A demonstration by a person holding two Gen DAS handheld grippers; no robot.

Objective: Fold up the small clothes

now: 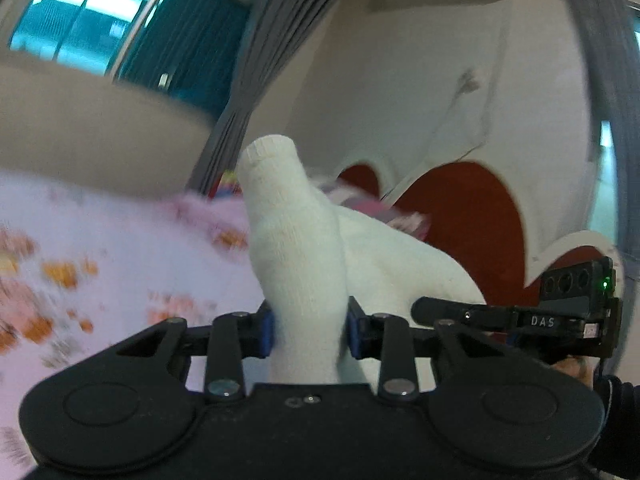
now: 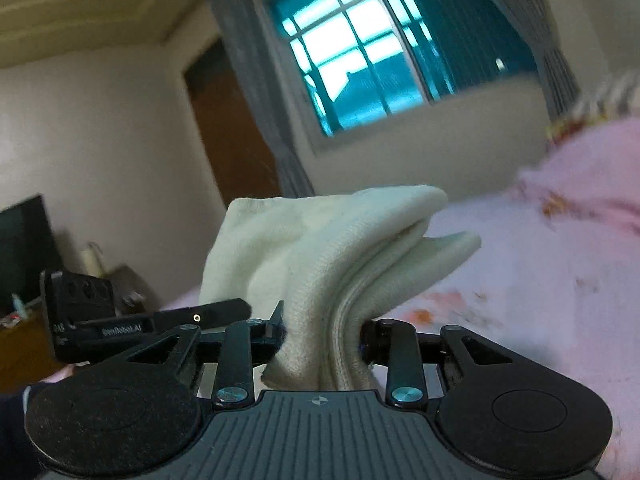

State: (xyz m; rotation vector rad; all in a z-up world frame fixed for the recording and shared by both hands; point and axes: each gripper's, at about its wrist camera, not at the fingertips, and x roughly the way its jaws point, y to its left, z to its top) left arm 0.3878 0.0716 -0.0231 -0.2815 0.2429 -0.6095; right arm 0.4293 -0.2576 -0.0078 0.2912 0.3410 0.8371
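A white knitted sock [image 1: 296,240] is held up in the air over the bed. My left gripper [image 1: 310,332] is shut on one end of it, its blue pads pressing the fabric from both sides, and the cuff stands up past the fingers. In the right wrist view the sock [image 2: 320,248] shows as a bunched, folded cream bundle, with my right gripper [image 2: 322,336] shut on it. The two grippers sit close side by side: the right one's black housing [image 1: 576,292] shows at the right edge, the left one's housing [image 2: 80,296] at the left.
A pink floral bedspread [image 1: 120,248] lies below and spreads to the right [image 2: 540,280]. A white headboard with red heart cut-outs [image 1: 460,232] stands behind. A window [image 2: 380,52], grey curtains, a brown door [image 2: 228,128] and a dark screen [image 2: 20,248] lie beyond. Both views are motion-blurred.
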